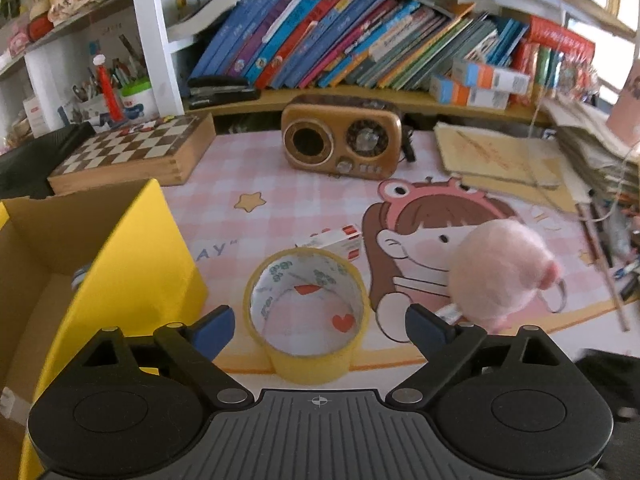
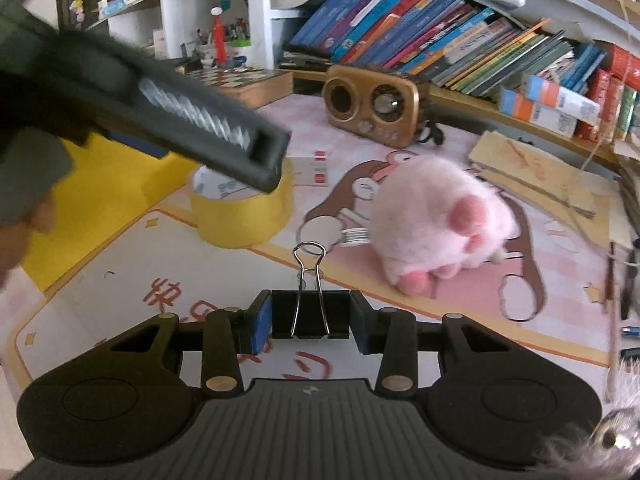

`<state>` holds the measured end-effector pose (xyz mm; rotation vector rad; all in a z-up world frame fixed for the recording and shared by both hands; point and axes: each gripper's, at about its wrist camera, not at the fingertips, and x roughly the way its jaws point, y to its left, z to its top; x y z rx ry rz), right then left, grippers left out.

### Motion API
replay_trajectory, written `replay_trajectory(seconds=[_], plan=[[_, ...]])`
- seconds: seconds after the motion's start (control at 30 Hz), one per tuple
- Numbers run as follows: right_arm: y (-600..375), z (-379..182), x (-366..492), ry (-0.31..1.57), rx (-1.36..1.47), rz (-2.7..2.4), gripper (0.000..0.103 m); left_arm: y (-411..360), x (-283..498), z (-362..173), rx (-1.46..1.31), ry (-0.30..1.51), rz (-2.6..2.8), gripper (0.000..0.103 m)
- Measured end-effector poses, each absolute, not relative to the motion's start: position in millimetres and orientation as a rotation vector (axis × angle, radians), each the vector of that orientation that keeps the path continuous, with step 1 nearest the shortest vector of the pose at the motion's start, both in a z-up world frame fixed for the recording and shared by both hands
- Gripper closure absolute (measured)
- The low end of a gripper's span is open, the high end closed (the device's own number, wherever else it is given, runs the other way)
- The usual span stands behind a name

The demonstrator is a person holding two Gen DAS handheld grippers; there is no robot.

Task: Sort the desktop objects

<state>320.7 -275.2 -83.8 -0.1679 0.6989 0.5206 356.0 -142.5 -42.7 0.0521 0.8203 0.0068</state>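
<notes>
Left tool (image 1: 320, 330): spread wide, nothing between the pads, poised over the tape (image 1: 307, 312). Tape roll directly ahead, standing on its edge-rim flat on the counter (image 1: 280, 184), yellow outside, printed liner inside, centred in the gap but touched by neither pad. Left of the tool, a yellow box (image 1: 132, 264) with open flaps, just beside the roll. Beyond the tape, a small white-and-red carton (image 1: 340, 240). Ahead and right, a pink plush (image 1: 502, 270) with a metal ring at its far side, near the right pad. Far ahead, a wooden radio (image 1: 342, 142); far left, a chessboard (image 1: 132, 150); along the back, a shelf of books (image 1: 340, 36).

Right tool (image 2: 311, 316): drawn narrow, clamped on a black clip (image 2: 311, 314), pads pressing its two ends, wire handles pointing forward from the grip. No earlier view to compare. Ahead and right of it, the plush, lying on the cartoon mat, well clear of the pads. Ahead and left, the tape, with one finger of the left tool crossing the upper left of the view and hanging over the roll's rim. Further left, the yellow box. Straight ahead at the back, the radio, with the small carton between it and the tape.
</notes>
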Motion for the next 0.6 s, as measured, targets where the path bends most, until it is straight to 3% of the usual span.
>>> replay_trajectory(seconds=[0.3, 0.37, 0.43, 0.6], plan=[[-303, -70, 314, 0.694, -0.136, 0.489, 0.066, -136, 388, -72, 0.032, 0.882, 0.059, 0.009], [-306, -68, 314, 0.696, -0.131, 0.485, 0.066, -135, 391, -74, 0.025, 0.883, 0.061, 0.011], [-309, -68, 313, 0.701, -0.126, 0.481, 0.066, -134, 392, -77, 0.013, 0.886, 0.057, 0.019], [-314, -68, 310, 0.708, -0.116, 0.469, 0.066, -133, 387, -77, 0.0, 0.878, 0.054, 0.021]])
